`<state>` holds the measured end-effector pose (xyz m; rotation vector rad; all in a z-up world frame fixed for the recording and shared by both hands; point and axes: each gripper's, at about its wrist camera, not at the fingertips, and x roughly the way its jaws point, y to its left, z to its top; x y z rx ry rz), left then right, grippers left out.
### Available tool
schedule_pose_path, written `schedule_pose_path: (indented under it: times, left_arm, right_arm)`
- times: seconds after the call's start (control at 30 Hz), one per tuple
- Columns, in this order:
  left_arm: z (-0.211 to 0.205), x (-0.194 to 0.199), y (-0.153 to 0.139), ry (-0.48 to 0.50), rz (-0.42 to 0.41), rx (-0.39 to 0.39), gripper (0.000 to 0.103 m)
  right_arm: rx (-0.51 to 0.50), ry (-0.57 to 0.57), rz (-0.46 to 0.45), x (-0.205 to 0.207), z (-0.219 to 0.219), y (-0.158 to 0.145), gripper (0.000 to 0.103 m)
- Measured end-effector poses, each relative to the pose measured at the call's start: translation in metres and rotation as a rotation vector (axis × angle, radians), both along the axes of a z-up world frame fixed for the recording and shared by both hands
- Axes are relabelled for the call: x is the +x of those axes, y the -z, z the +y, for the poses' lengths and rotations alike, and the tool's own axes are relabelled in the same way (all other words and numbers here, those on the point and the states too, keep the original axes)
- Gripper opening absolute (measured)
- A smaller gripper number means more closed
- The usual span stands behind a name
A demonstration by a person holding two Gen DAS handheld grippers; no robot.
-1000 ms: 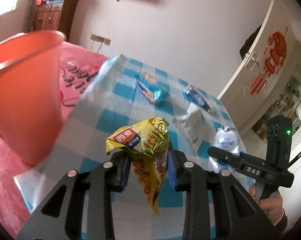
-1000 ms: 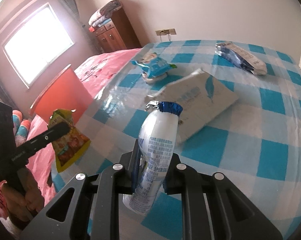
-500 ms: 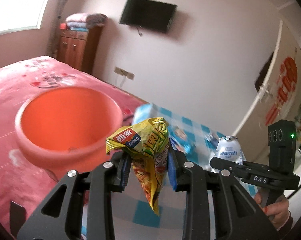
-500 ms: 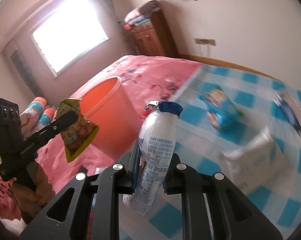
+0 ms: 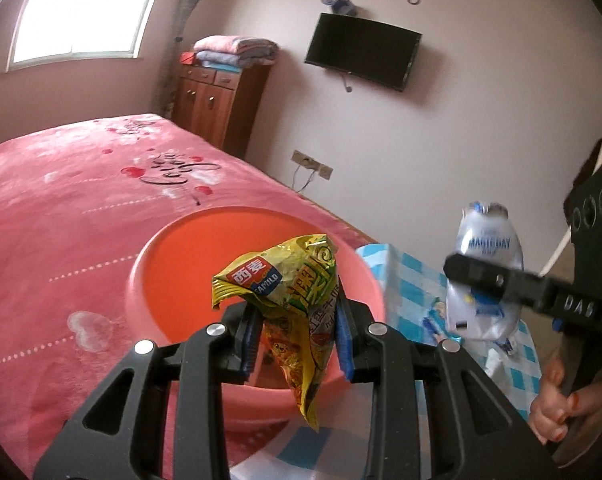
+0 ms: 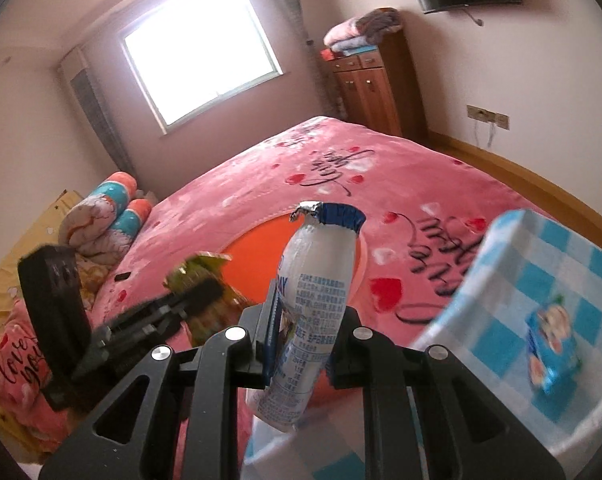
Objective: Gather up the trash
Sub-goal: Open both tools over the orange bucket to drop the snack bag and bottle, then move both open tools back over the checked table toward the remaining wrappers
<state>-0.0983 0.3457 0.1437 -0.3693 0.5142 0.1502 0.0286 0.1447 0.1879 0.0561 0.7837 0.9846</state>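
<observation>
Both jaws are clenched, left gripper [image 5: 297, 338] on the yellow snack wrapper [image 5: 291, 300] and right gripper [image 6: 301, 338] on the white bottle [image 6: 313, 300], so letting go before they're properly over the orange bin [image 5: 181, 264] probably dumps them on the bed [image 5: 61, 200].

Orange basin [image 5: 173, 276], yellow wrapper [image 5: 297, 284].

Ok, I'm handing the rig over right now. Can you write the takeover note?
Left gripper: shut on the crumpled yellow snack wrapper, in front of the round orange plastic bin.
Right gripper: shut on the white plastic drink bottle with torn foil lid, bin behind it.
Done: both pieces picked up.
Left: drop both in the bin, then fetch the blue snack packet on the blue checked tablecloth.
</observation>
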Motion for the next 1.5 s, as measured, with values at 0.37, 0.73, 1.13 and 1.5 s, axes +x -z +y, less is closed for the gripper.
schedule_pose_path:
  times: [0.37,0.73,1.13,1.5]
  left_arm:
    - [0.017,0.021,0.022,-0.031,0.031,-0.042,0.036]
    - [0.007,0.021,0.024,-0.087,0.04,0.036,0.089]
    - [-0.027,0.013,0.017,-0.059,0.053,0.064,0.096]
    - [-0.065,0.002,0.011,0.027,0.04,0.098,0.097]
  right_arm:
    - [-0.025,0.002,0.03,0.021,0.054,0.025,0.048]
    - [0.048,0.194,0.036,0.015,-0.017,0.037,0.091]
    - [-0.013,0.299,-0.01,-0.027,-0.069,0.057,0.093]
    - [-0.068,0.403,-0.066,-0.052,-0.107,0.067,0.094]
